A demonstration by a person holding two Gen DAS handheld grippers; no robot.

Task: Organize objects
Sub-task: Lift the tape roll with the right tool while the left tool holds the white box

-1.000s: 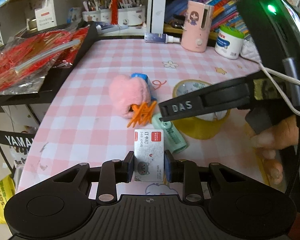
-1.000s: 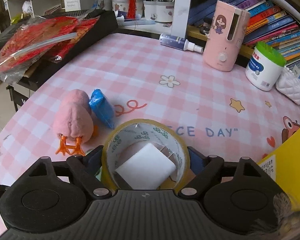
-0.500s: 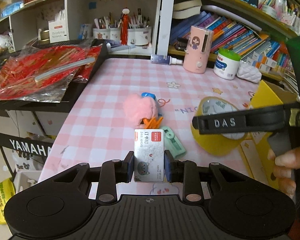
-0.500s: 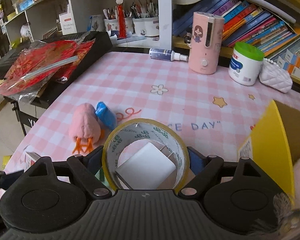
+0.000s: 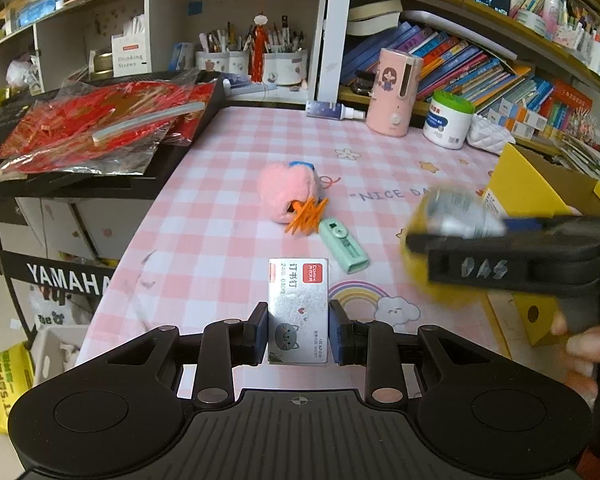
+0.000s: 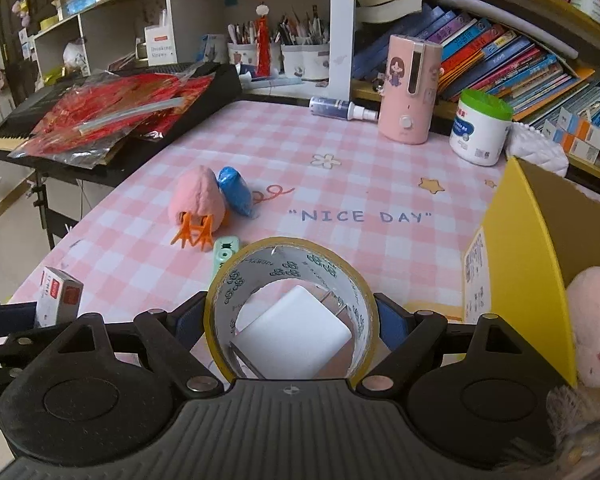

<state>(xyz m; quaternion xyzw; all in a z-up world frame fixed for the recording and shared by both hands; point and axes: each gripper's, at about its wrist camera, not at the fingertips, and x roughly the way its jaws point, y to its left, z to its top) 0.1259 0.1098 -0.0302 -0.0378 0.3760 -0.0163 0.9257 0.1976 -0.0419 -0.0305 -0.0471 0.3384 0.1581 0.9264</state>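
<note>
Nearest in the left wrist view, the left gripper (image 5: 298,334) has its fingers (image 5: 260,332) drawn narrow and pressed on both long sides of a small staple box (image 5: 298,308), held clear of the worktop (image 5: 228,184) with its long axis running straight out along the fingers.

In the right wrist view the right gripper (image 6: 291,320) stands wide, its fingers (image 6: 388,322) clamped on the outer rim of a tape roll (image 6: 290,276); the roll is carried on edge with its hole facing the camera. A white block shows through the hole, but whether it sits inside the roll or lies beneath it cannot be told.

The relation that matters is to the right: the yellow box (image 6: 512,248) stands open at the right edge of the worktop, just beside the tape roll, with a pink plush toy (image 6: 592,320) already inside. The right hand is clearly the nearer one; the left gripper sits farther left, so the tape roll probably goes in first and the staple box follows.

Farther out on the worktop lie a mint correction tape (image 5: 344,250), then a pink chick toy (image 5: 286,192) with orange feet, and a blue pouch (image 6: 234,192) touching it on its far right. All three are still loose, so the tidying looks about half done.
</note>
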